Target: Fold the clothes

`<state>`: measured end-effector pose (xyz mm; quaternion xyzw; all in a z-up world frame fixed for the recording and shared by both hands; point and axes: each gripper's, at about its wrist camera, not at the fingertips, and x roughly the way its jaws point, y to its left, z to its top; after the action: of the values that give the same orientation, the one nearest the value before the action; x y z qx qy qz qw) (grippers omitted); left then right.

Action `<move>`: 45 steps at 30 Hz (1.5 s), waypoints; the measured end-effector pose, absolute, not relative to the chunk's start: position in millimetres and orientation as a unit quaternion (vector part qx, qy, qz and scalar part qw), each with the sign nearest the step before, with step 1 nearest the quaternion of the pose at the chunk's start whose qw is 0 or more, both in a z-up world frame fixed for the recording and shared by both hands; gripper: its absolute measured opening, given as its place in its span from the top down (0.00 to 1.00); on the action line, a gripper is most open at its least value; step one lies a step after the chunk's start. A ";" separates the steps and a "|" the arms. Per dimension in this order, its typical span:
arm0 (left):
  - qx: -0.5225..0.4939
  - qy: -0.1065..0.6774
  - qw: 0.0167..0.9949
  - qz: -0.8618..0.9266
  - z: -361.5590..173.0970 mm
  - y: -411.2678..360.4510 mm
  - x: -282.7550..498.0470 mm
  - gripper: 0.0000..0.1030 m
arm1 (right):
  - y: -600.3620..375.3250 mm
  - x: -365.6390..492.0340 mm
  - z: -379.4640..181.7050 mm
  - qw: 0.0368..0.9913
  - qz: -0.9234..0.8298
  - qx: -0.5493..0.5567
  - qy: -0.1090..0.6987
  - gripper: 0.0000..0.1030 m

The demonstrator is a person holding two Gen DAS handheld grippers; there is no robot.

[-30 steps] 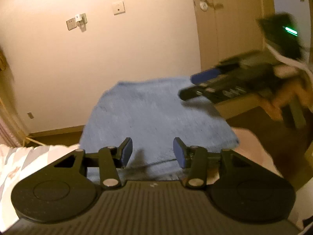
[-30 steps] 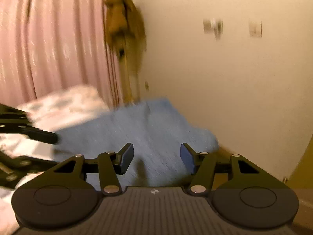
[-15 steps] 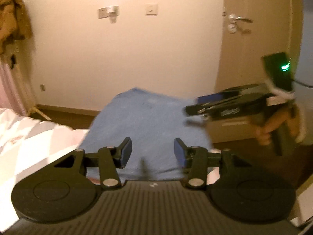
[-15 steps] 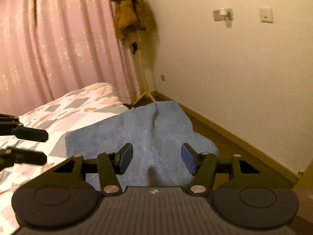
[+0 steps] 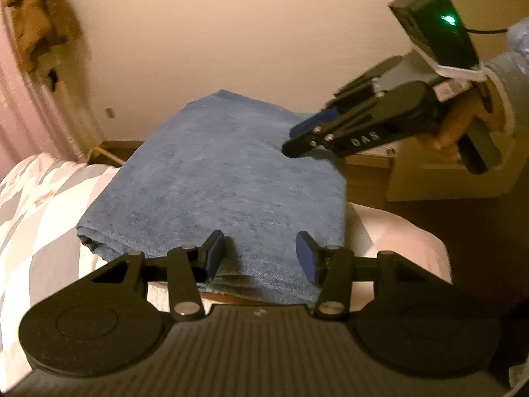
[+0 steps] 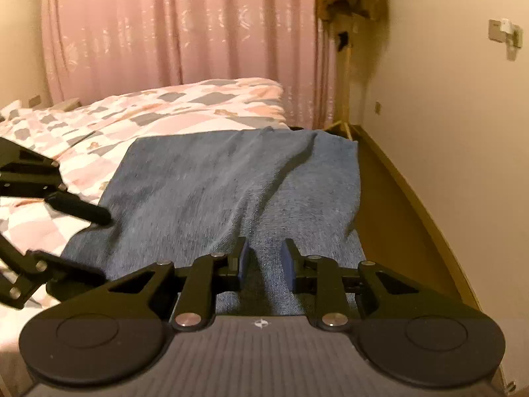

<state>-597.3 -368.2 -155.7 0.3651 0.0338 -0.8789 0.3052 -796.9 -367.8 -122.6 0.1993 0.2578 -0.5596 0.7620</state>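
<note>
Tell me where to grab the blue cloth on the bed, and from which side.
Take the blue cloth by its near edge, coming in from the front, level with the bed. That edge lies free and doubled over just ahead of the open left gripper, with the right gripper further along it; probably a two-corner pinch.

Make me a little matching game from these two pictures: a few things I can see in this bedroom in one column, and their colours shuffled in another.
Things:
1. towel
2. curtain
3. coat on the stand
4. light on the right gripper's camera unit

Colours:
A. green
B. pink
C. blue
D. brown

Pairs: 1-C, 2-B, 3-D, 4-A
</note>
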 end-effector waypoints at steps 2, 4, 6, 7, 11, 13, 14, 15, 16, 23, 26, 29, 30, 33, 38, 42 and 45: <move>0.370 0.023 0.316 -0.873 -159.7 -365.9 -606.1 0.56 | -365.8 -798.1 -121.7 0.768 -0.550 0.194 0.267 0.72; 0.383 0.020 0.325 -0.864 -157.7 -363.8 -611.7 0.56 | -366.1 -802.3 -112.4 0.777 -0.530 0.206 0.271 0.70; 0.389 0.043 0.337 -0.856 -143.1 -369.4 -613.2 0.56 | -376.0 -815.2 -98.3 0.786 -0.516 0.241 0.242 0.69; 0.383 0.062 0.348 -0.853 -134.2 -374.1 -612.0 0.57 | -381.9 -824.3 -89.8 0.789 -0.510 0.262 0.221 0.70; 0.312 0.174 0.430 -0.829 -100.7 -403.9 -583.3 0.54 | -413.8 -869.2 -66.2 0.769 -0.538 0.318 0.137 0.68; 0.276 0.235 0.471 -0.804 -97.1 -425.7 -566.9 0.55 | -438.5 -889.4 -67.9 0.752 -0.546 0.350 0.115 0.64; 0.256 0.271 0.486 -0.791 -98.7 -438.4 -558.6 0.56 | -450.4 -898.1 -70.8 0.745 -0.547 0.367 0.107 0.64; 0.237 0.306 0.496 -0.777 -101.5 -449.9 -551.3 0.58 | -460.5 -906.6 -74.0 0.739 -0.546 0.382 0.099 0.64; 0.223 0.332 0.503 -0.766 -104.0 -458.3 -545.7 0.60 | -470.5 -913.2 -77.8 0.733 -0.544 0.398 0.093 0.63; 0.192 0.395 0.532 -0.724 -120.0 -494.9 -534.7 0.82 | -508.3 -930.8 -96.0 0.709 -0.529 0.462 0.066 0.63; 0.189 0.399 0.528 -0.725 -116.8 -496.3 -532.4 0.83 | -515.7 -924.2 -100.2 0.711 -0.524 0.463 0.069 0.63; 0.181 0.426 0.524 -0.715 -124.6 -504.3 -527.1 0.83 | -521.5 -917.5 -104.5 0.713 -0.517 0.468 0.076 0.64; 0.173 0.440 0.522 -0.710 -129.2 -507.8 -523.3 0.83 | -522.7 -916.4 -105.9 0.712 -0.516 0.470 0.077 0.65; 0.153 0.470 0.515 -0.700 -138.9 -513.9 -513.9 0.84 | -527.7 -915.9 -110.5 0.709 -0.510 0.482 0.066 0.77; 0.152 0.454 0.527 -0.702 -140.1 -513.4 -513.0 1.00 | -526.1 -913.4 -106.0 0.724 -0.507 0.462 0.068 0.96; 0.153 0.423 0.559 -0.696 -141.8 -502.9 -515.4 0.99 | -523.6 -920.6 -117.1 0.695 -0.539 0.470 0.069 1.00; 0.147 0.428 0.561 -0.693 -146.2 -501.0 -516.6 0.98 | -521.3 -918.3 -118.2 0.691 -0.553 0.460 0.075 1.00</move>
<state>-516.6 -501.0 -146.2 0.1469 0.4284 -0.6931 0.5608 -918.3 -521.3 -118.2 0.4599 0.0745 -0.5526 0.6911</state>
